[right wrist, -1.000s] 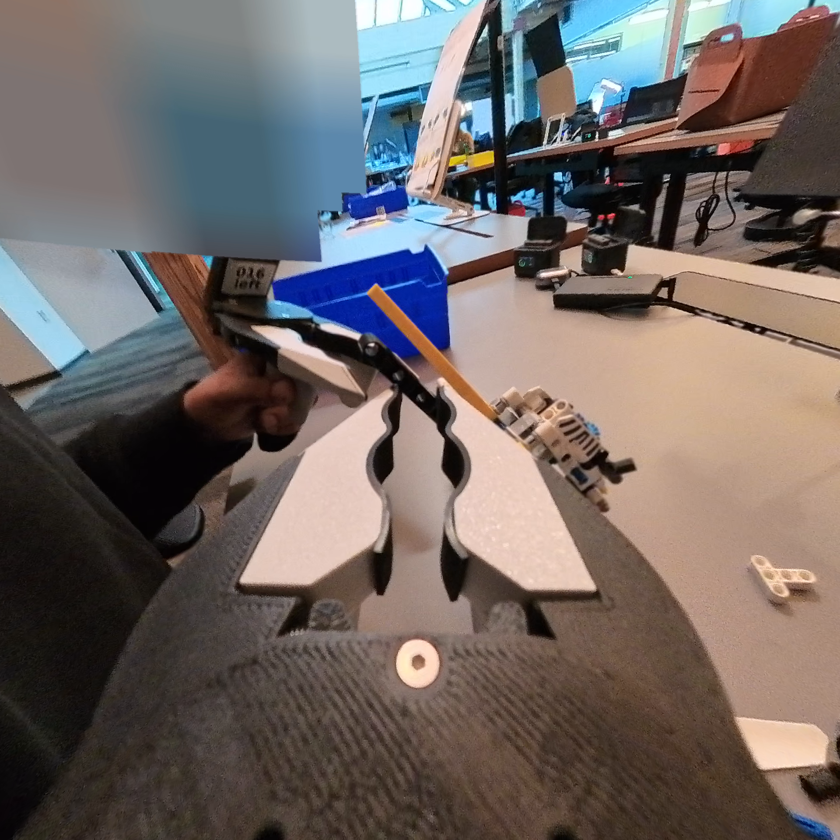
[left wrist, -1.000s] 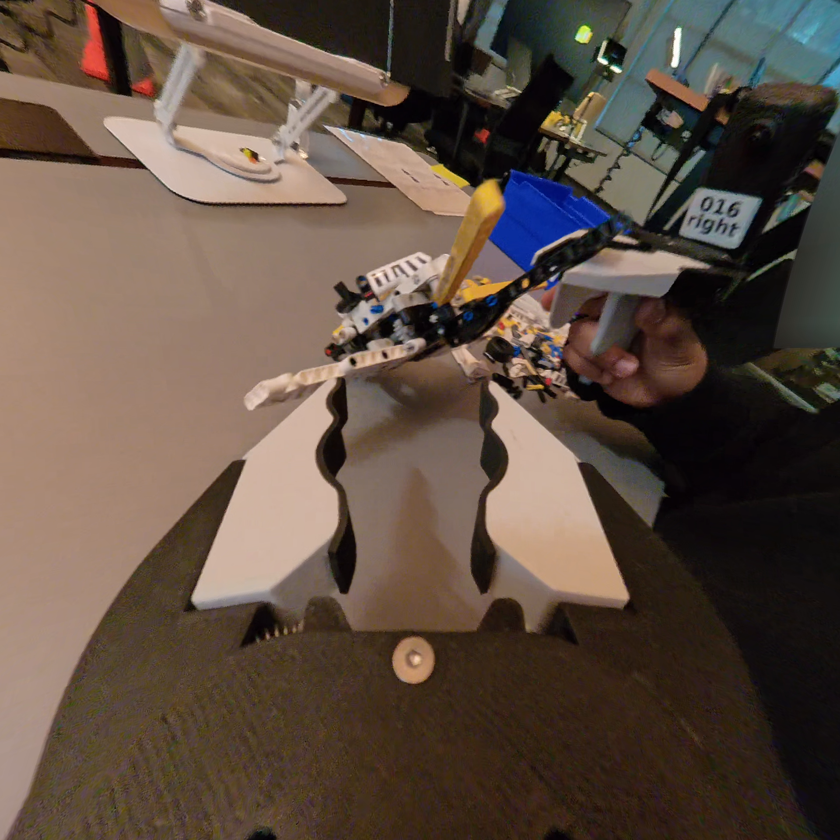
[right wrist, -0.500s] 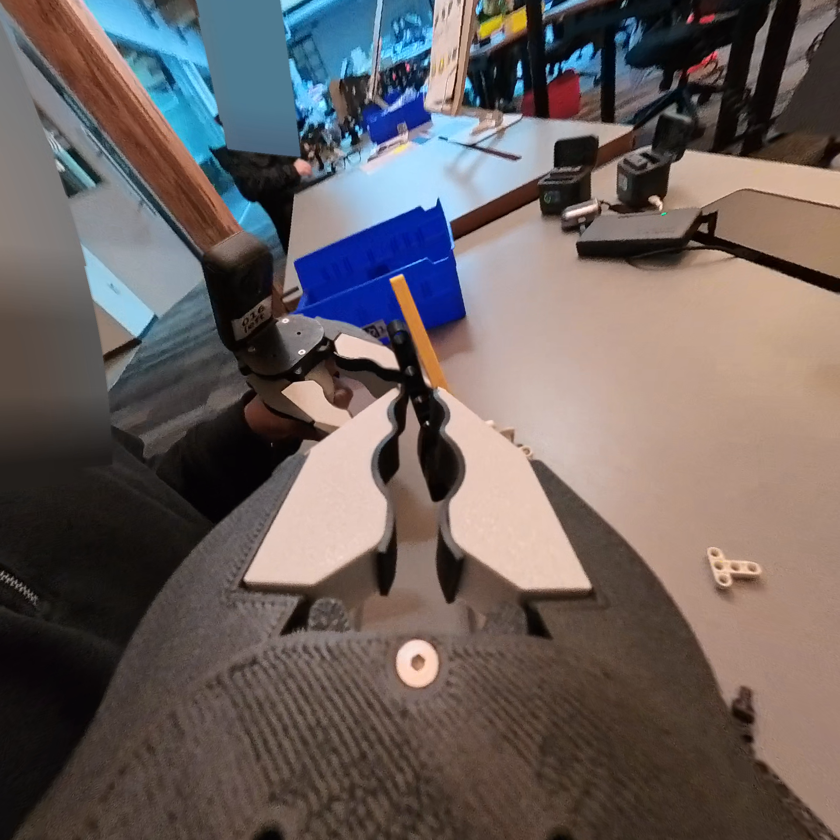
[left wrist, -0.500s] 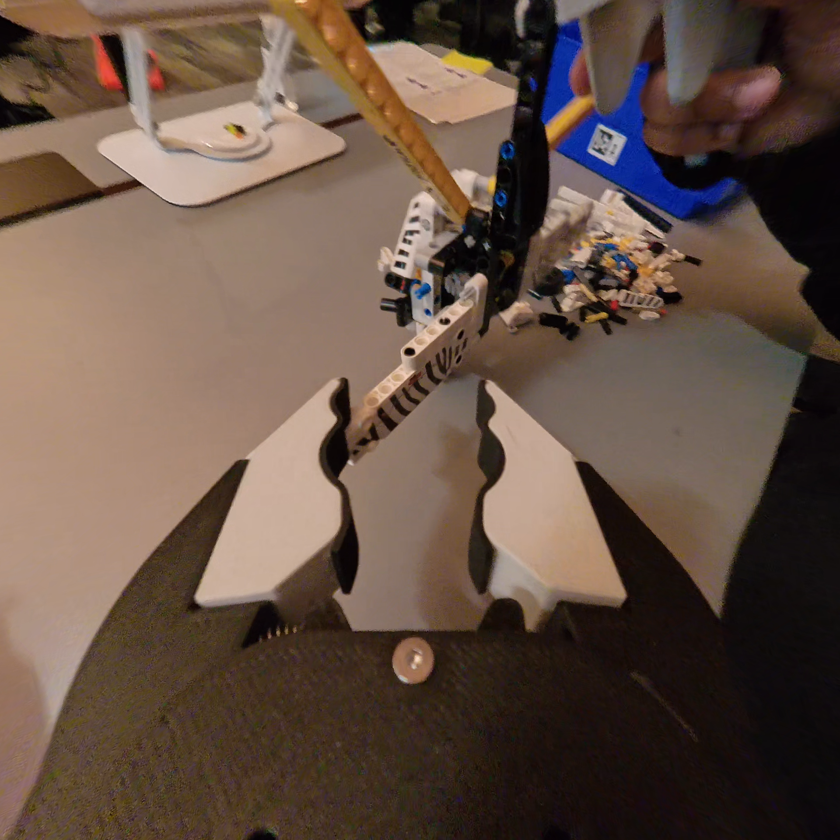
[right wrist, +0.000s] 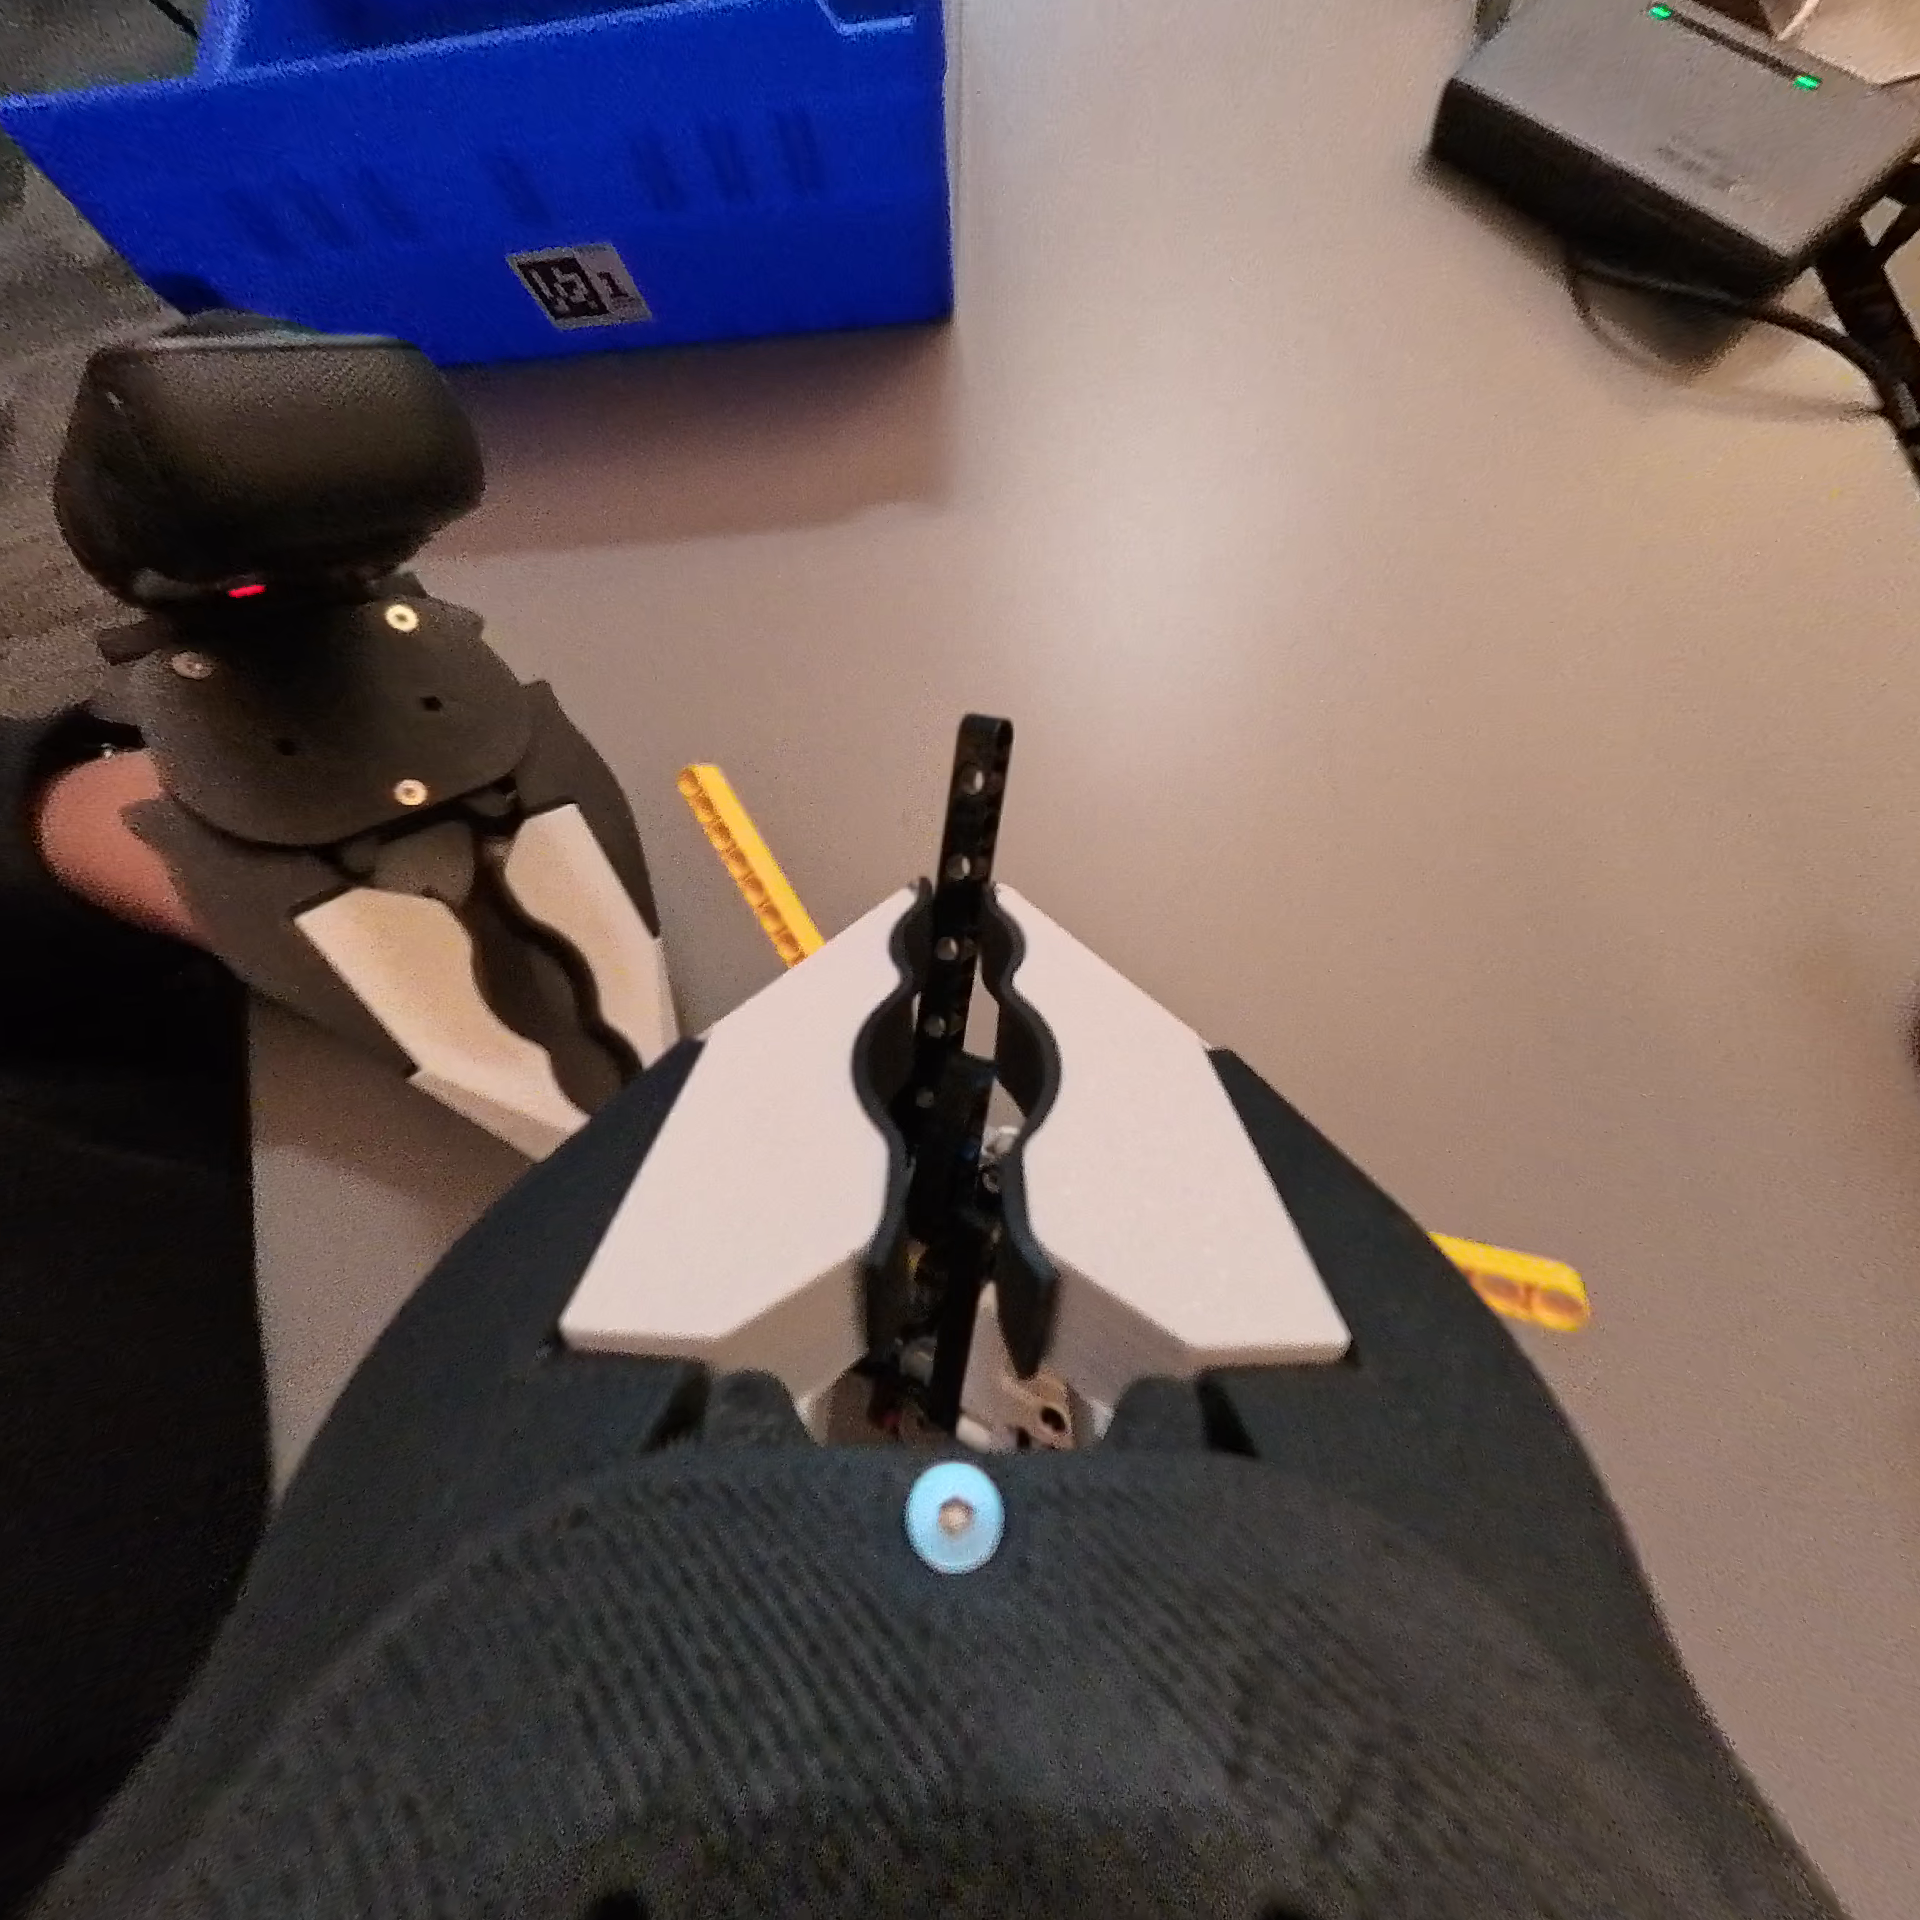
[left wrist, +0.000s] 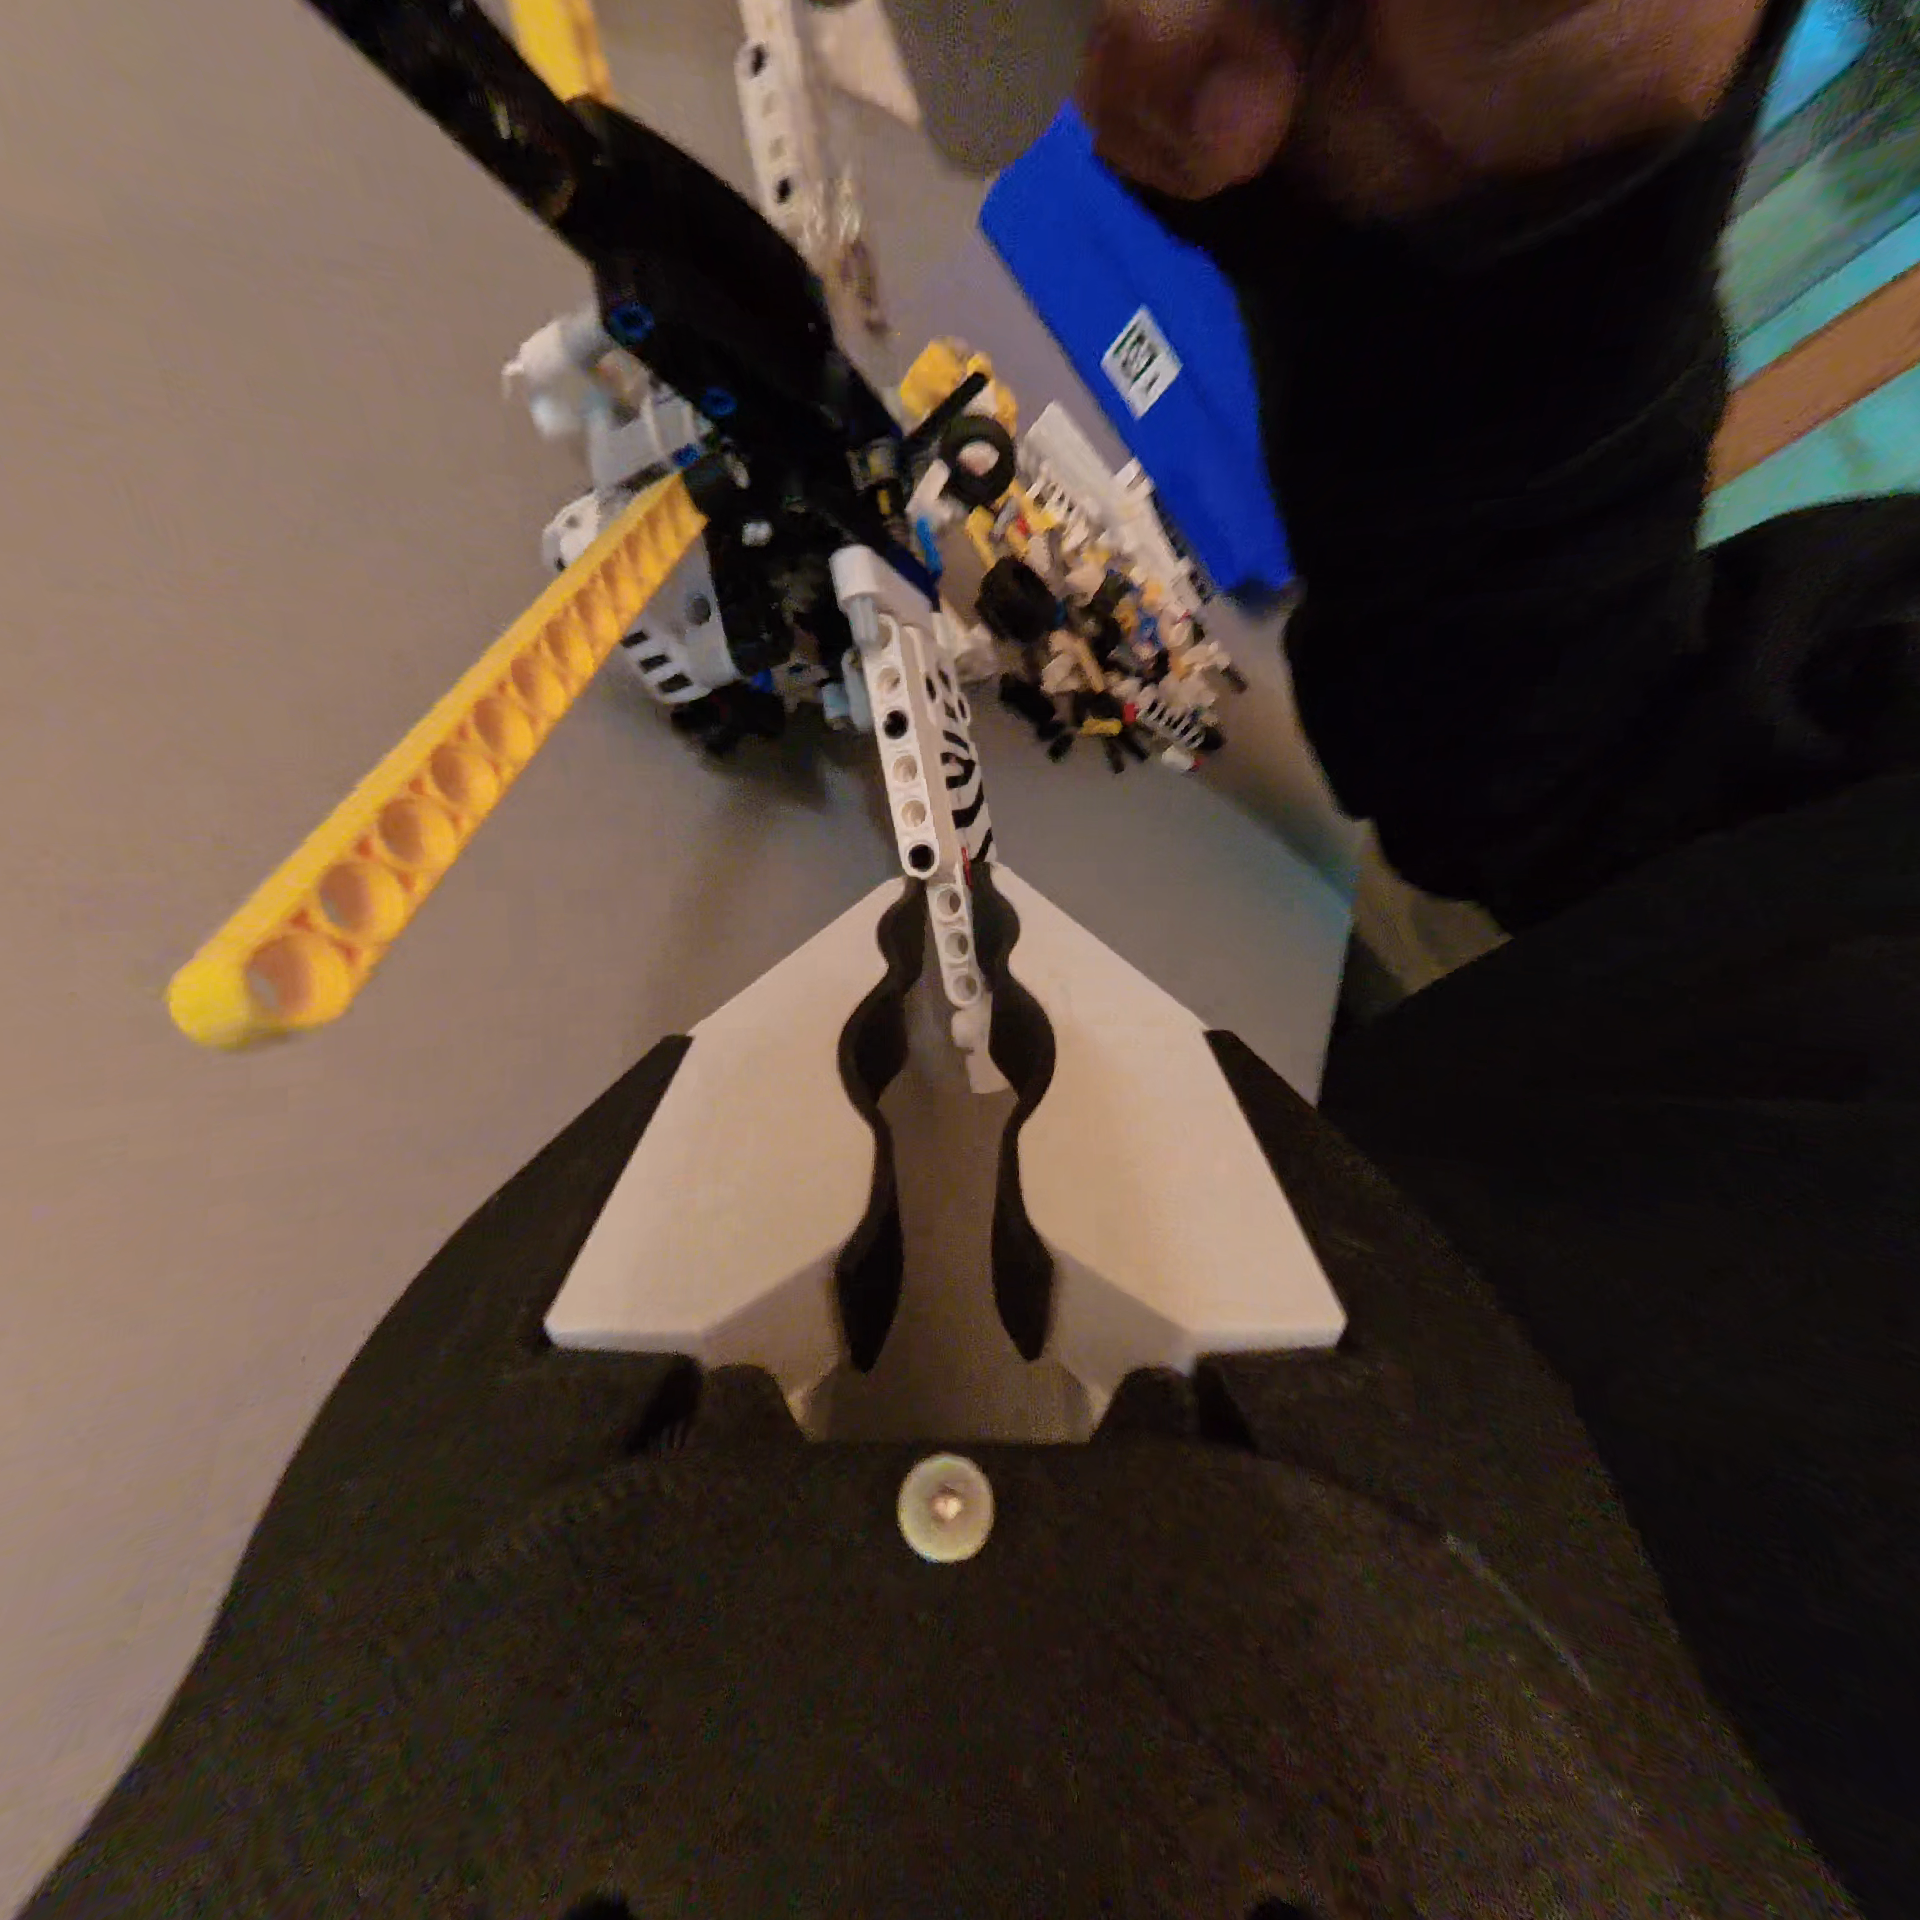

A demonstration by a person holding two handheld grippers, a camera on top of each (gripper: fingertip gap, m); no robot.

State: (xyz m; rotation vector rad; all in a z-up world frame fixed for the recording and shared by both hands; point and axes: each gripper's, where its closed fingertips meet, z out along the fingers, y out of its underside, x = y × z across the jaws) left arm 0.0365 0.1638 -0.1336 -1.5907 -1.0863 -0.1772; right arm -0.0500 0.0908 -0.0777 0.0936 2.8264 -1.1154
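This looks like an office or lab workspace. A plain grey desk (right wrist: 1351, 623) carries a blue plastic parts bin (right wrist: 499, 177) with a printed tag at 11 o'clock and a dark electronic box (right wrist: 1662, 135) with green indicator lights and a cable at 1 o'clock. In the left wrist view a heap of small building-kit pieces (left wrist: 1091, 623) lies by the bin.

Bare grey table (right wrist: 1403, 727) ahead; blue bin (right wrist: 520, 156) and loose bricks (left wrist: 1101, 623) block beyond.
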